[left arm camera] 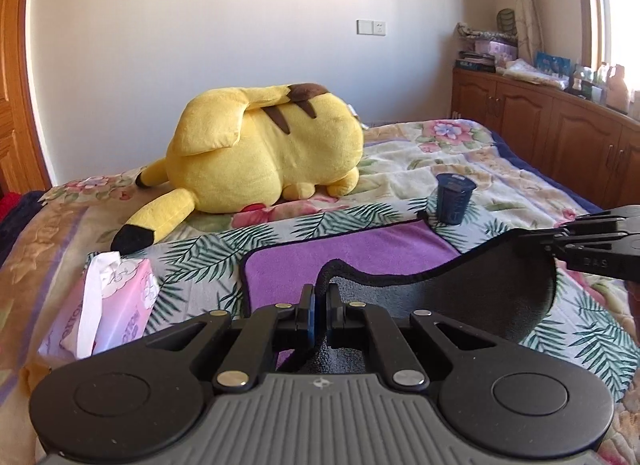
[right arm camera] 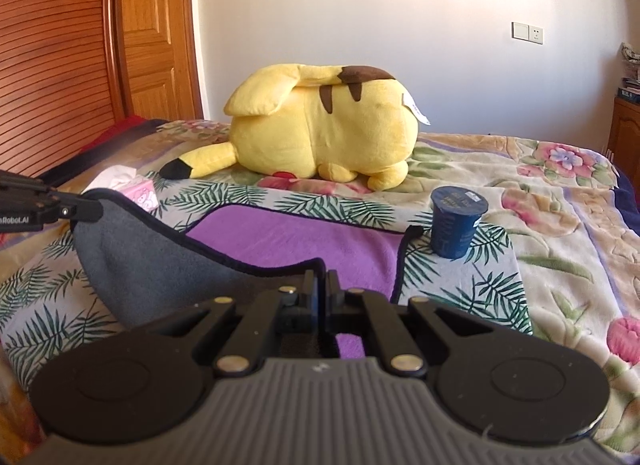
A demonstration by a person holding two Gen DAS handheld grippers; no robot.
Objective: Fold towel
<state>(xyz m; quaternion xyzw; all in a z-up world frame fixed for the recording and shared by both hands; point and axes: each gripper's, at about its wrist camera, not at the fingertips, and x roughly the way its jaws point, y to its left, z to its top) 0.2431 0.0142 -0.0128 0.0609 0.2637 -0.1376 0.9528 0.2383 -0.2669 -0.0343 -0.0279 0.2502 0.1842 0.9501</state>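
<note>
A towel, purple on top (left arm camera: 340, 253) and grey underneath, with a dark hem, lies on the bed. Its near edge is lifted off the bed, so the grey underside (left arm camera: 460, 289) (right arm camera: 160, 265) faces me and sags between the two held corners. My left gripper (left arm camera: 320, 297) is shut on the near left corner. My right gripper (right arm camera: 325, 285) is shut on the near right corner. Each gripper shows in the other's view, the right one (left arm camera: 528, 237) at the right edge and the left one (right arm camera: 92, 207) at the left edge.
A big yellow plush toy (left arm camera: 264, 153) (right arm camera: 324, 129) lies behind the towel. A dark blue cup (left arm camera: 454, 199) (right arm camera: 456, 225) stands by the towel's far right corner. A pink tissue pack (left arm camera: 112, 305) lies left. Wooden cabinets (left arm camera: 560, 125) line the right side.
</note>
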